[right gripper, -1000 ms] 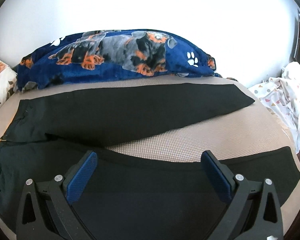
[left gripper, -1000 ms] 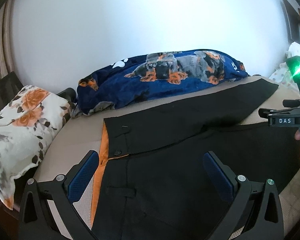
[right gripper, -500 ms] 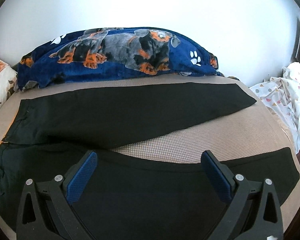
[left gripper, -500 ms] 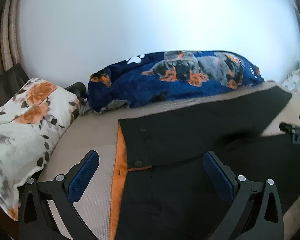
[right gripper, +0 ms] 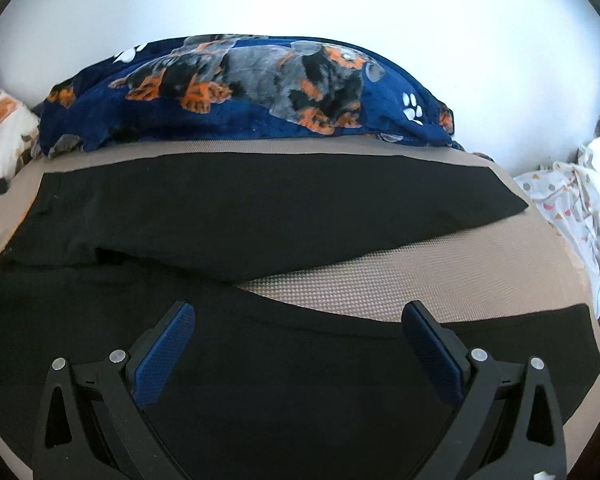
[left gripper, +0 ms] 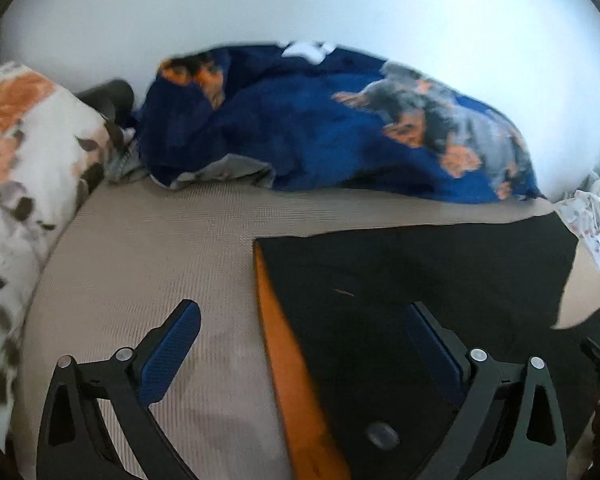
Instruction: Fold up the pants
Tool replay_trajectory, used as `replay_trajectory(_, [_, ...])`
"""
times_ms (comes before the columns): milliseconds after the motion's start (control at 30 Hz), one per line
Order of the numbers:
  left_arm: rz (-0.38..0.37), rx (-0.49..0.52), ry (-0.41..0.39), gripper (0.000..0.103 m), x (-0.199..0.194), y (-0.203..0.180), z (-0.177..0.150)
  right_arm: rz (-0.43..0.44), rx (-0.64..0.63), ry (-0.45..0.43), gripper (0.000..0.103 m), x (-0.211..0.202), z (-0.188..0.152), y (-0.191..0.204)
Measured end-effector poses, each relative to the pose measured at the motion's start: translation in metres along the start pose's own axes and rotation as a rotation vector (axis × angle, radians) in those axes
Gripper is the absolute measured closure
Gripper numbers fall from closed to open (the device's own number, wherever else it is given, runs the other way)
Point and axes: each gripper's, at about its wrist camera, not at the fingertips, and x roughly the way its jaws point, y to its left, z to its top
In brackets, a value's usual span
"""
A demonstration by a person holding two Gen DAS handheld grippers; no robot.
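Left wrist view: our left gripper (left gripper: 302, 350) hangs w/ jaws spread wide, nothing between the blue pads (left gripper: 168, 354). It sits over the waistband end of the black pants (left gripper: 400, 280), where an orange lining strip (left gripper: 286, 360) shows along the edge and a dark button (left gripper: 382, 436) lies near the bottom of frame. Left pad is over bare tan mattress (left gripper: 148, 264), right pad over black fabric. Frame is motion-blurred, so we can't tell if the fingers touch the cloth.

Right wrist view: our right gripper (right gripper: 298, 346) is also wide open, holding nothing, pads over the nearer pant leg (right gripper: 300, 392). Pants lie flat on the mattress, legs splayed in a V: far leg (right gripper: 260, 208) runs along just in front of the blue dog-print blanket (right gripper: 260, 92), near leg crosses the front, w/ a wedge of tan mattress btwn them. Hems point right, waist left.

Floral pillow (left gripper: 24, 184) sits at the left end of the bed, beside the blanket. White patterned cloth (right gripper: 580, 200) is bunched off the right edge. Plain white wall (right gripper: 300, 0) behind.
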Motion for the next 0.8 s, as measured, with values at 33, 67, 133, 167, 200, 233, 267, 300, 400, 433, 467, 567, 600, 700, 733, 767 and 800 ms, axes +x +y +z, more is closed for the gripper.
replay_trajectory(33, [-0.006, -0.009, 0.012, 0.013, 0.008, 0.005, 0.004, 0.000, -0.006, 0.003, 0.001, 0.001, 0.001, 0.002])
replay_trajectory(67, [-0.011, -0.027, 0.031, 0.018, 0.019, 0.013, 0.010, 0.002, -0.011, 0.006, 0.001, 0.002, 0.001, 0.003])
replay_trajectory(133, [-0.042, -0.057, 0.053, 0.021, 0.041, 0.030, 0.021, 0.007, -0.015, 0.013, 0.001, 0.003, 0.001, 0.005])
replay_trajectory(167, [-0.046, -0.061, 0.065, 0.023, 0.049, 0.034, 0.024, 0.008, -0.015, 0.014, 0.001, 0.003, 0.001, 0.005])
replay_trajectory(200, [-0.047, -0.065, 0.080, 0.024, 0.057, 0.038, 0.027, 0.009, -0.016, 0.014, 0.001, 0.003, 0.001, 0.006])
replay_trajectory(233, [-0.059, -0.068, 0.099, 0.024, 0.065, 0.039, 0.029, 0.008, -0.016, 0.013, 0.001, 0.003, 0.002, 0.006])
replay_trajectory(267, [-0.095, -0.080, 0.126, 0.025, 0.074, 0.042, 0.031, 0.008, -0.016, 0.012, 0.001, 0.002, 0.002, 0.005])
replay_trajectory(300, [-0.131, -0.094, 0.129, 0.026, 0.078, 0.043, 0.031, 0.009, -0.015, 0.011, 0.001, 0.001, 0.003, 0.005])
replay_trajectory(400, [-0.248, -0.056, 0.142, 0.062, 0.081, 0.035, 0.033, 0.011, -0.011, 0.006, 0.001, -0.001, 0.006, 0.004])
replay_trajectory(433, [-0.191, -0.056, 0.146, 0.073, 0.083, 0.035, 0.033, 0.014, -0.009, 0.004, 0.001, -0.002, 0.007, 0.004])
replay_trajectory(467, [-0.164, -0.086, 0.138, 0.080, 0.081, 0.036, 0.034, 0.020, -0.005, 0.005, 0.001, -0.002, 0.008, 0.004])
replay_trajectory(567, [-0.081, -0.070, 0.123, 0.094, 0.072, 0.022, 0.038, 0.035, 0.005, 0.011, 0.001, 0.000, 0.010, 0.004])
replay_trajectory(600, [-0.053, -0.045, 0.105, 0.095, 0.067, 0.015, 0.037, 0.038, 0.009, 0.012, 0.001, 0.001, 0.010, 0.004])
replay_trajectory(700, [-0.063, -0.011, -0.032, 0.095, 0.021, -0.011, 0.035, 0.075, 0.045, 0.035, 0.001, 0.002, 0.010, -0.002])
replay_trajectory(733, [-0.078, 0.007, -0.075, 0.095, 0.003, -0.021, 0.033, 0.093, 0.064, 0.043, 0.001, 0.003, 0.011, -0.005])
replay_trajectory(767, [-0.100, 0.017, -0.102, 0.095, -0.012, -0.026, 0.030, 0.120, 0.095, 0.051, 0.001, 0.003, 0.013, -0.011])
replay_trajectory(800, [-0.137, 0.037, -0.150, 0.095, -0.036, -0.037, 0.024, 0.157, 0.137, 0.054, 0.001, 0.002, 0.017, -0.019])
